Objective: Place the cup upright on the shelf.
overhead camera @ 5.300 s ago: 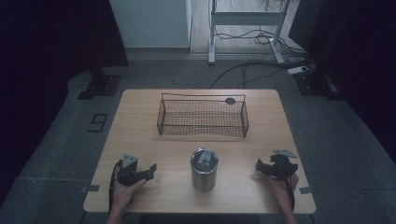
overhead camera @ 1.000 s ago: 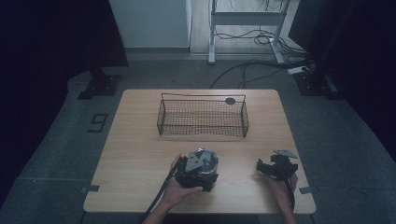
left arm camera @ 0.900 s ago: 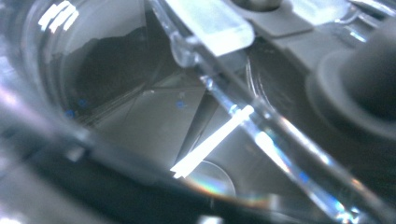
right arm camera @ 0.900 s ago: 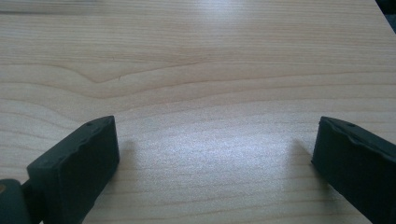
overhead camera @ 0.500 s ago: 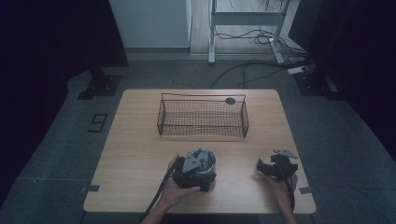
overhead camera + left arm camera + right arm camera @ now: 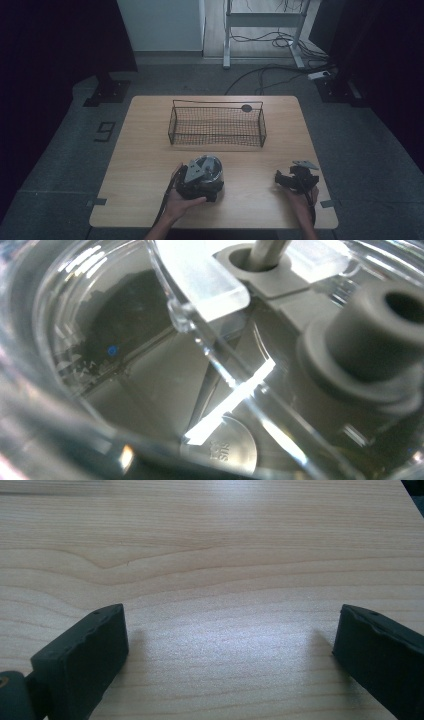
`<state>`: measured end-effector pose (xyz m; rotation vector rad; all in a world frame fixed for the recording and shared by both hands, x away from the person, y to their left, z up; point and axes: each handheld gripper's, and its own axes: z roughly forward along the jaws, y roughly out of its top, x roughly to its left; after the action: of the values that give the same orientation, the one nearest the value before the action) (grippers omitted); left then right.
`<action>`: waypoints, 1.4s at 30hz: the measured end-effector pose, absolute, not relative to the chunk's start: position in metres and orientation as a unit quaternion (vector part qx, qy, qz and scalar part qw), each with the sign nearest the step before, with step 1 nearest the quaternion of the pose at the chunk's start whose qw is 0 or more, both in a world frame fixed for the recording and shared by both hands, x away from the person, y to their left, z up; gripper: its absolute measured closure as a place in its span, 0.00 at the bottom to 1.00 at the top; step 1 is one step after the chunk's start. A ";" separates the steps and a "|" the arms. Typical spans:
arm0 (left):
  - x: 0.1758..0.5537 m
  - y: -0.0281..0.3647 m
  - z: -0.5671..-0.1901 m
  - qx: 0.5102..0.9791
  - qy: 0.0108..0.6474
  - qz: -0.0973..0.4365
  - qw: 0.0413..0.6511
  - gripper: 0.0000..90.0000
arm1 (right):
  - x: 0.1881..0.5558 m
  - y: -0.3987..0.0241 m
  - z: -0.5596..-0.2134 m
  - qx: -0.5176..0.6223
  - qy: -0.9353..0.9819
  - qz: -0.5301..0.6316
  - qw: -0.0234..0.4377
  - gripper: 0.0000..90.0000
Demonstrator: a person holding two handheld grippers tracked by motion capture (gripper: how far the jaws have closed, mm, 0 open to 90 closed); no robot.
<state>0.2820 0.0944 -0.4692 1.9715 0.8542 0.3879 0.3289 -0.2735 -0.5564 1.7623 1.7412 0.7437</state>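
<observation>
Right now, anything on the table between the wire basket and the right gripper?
Nothing. In the high view, bare wood separates the wire basket from the right gripper; the jar under the left gripper sits off to the side.

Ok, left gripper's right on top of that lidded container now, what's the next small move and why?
Probably close the left gripper on the container. Its camera is pressed up against the clear lid, so whether the jaws have closed cannot be told. The wire basket behind stands empty, and the right gripper rests open on the table.
</observation>
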 end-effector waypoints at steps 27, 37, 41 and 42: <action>0.303 0.128 -0.459 0.776 0.392 0.166 0.465 0.04 | 0.329 -0.273 -0.556 0.656 0.647 0.277 0.273 0.01; 0.313 0.135 -0.454 0.768 0.401 0.165 0.471 0.04 | 0.329 -0.273 -0.556 0.655 0.647 0.277 0.273 0.01; 0.316 0.137 -0.451 0.767 0.403 0.159 0.474 0.04 | 0.329 -0.273 -0.556 0.655 0.647 0.277 0.273 0.01; 0.317 0.139 -0.450 0.766 0.403 0.158 0.474 0.04 | 0.329 -0.273 -0.556 0.655 0.647 0.277 0.273 0.01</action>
<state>0.3173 0.1385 -0.4504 1.8747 0.9866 0.3859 0.3288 -0.2734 -0.5564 1.7634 1.7414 0.7444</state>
